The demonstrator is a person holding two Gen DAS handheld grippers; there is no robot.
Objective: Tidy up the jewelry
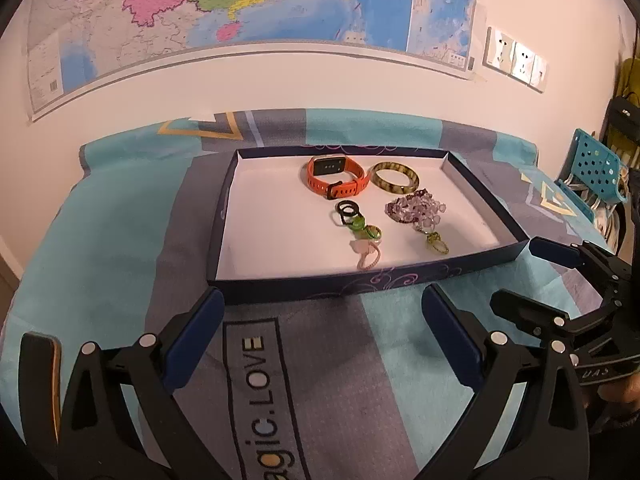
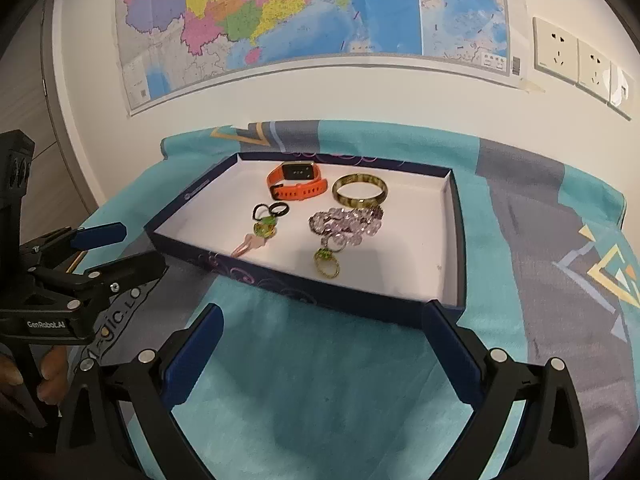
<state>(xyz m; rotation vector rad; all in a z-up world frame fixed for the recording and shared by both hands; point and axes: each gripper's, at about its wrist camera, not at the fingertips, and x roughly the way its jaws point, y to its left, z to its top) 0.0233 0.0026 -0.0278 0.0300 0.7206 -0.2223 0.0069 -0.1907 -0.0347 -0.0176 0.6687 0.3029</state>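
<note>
A shallow dark-blue box lid with a white floor lies on the cloth. Inside it rest an orange smartwatch, a mottled olive bangle, a purple bead bracelet, black rings with green and pink charms and a green-stone ring. My left gripper hovers open just in front of the lid's near wall, nothing between its fingers. My right gripper is open too, at the lid's near right corner.
A teal and grey patterned cloth covers the table against a white wall with a map. Wall sockets sit at right. A blue perforated basket stands off the table's right end. A hand holds the left tool.
</note>
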